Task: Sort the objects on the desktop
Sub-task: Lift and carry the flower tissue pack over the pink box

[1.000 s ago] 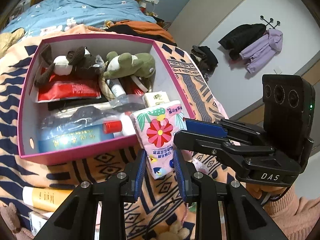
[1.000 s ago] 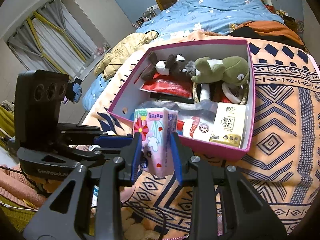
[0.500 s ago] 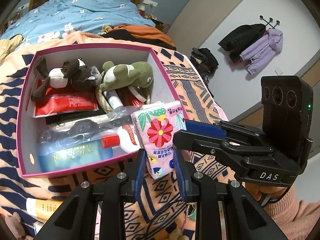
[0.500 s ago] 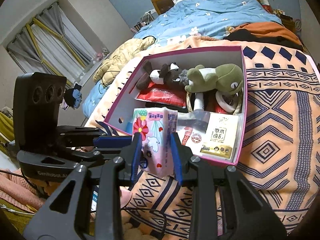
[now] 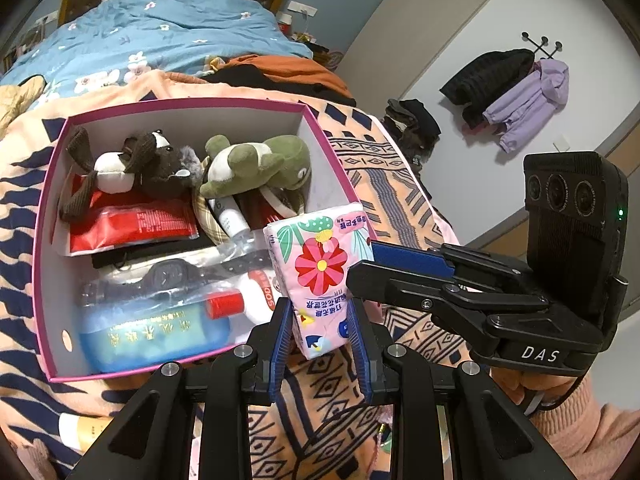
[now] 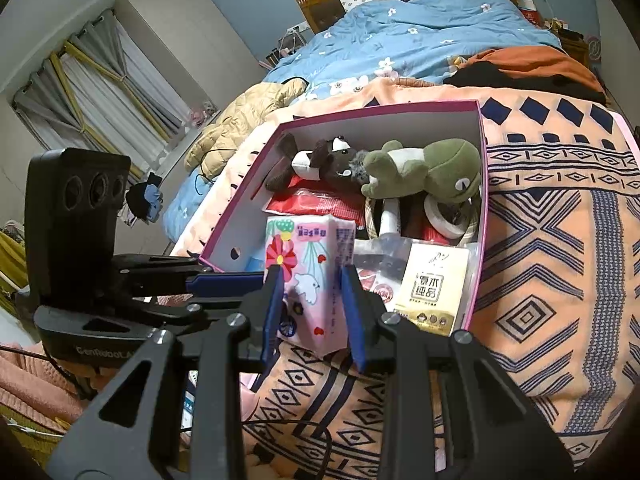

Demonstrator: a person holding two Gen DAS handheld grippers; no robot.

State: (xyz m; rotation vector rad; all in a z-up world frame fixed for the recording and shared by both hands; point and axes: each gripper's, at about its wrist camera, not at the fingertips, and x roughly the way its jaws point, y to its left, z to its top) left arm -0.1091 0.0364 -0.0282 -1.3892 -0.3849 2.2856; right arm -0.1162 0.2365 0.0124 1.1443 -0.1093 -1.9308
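Observation:
A pink floral tissue pack (image 5: 320, 272) is held upright between both grippers, just in front of the pink-rimmed box (image 5: 44, 216). My left gripper (image 5: 320, 336) is shut on its lower part. My right gripper (image 6: 310, 304) is shut on the same pack (image 6: 308, 276) from the other side. The box (image 6: 482, 208) holds a brown plush dog (image 5: 132, 168), a green plush frog (image 5: 260, 164), a red packet (image 5: 132, 224), a blue bottle (image 5: 156, 340), a white tube (image 5: 260, 292) and a cream tissue pack (image 6: 434, 284).
The box sits on an orange patterned blanket (image 6: 560, 240) on a bed. A yellow tube (image 5: 86, 432) lies on the blanket below the box. A blue duvet (image 5: 152, 36) lies behind. Coats (image 5: 516, 92) hang on the right wall.
Both grippers, still holding the tissue pack together, have risen; the box now sits lower in both views and more of its inside shows.

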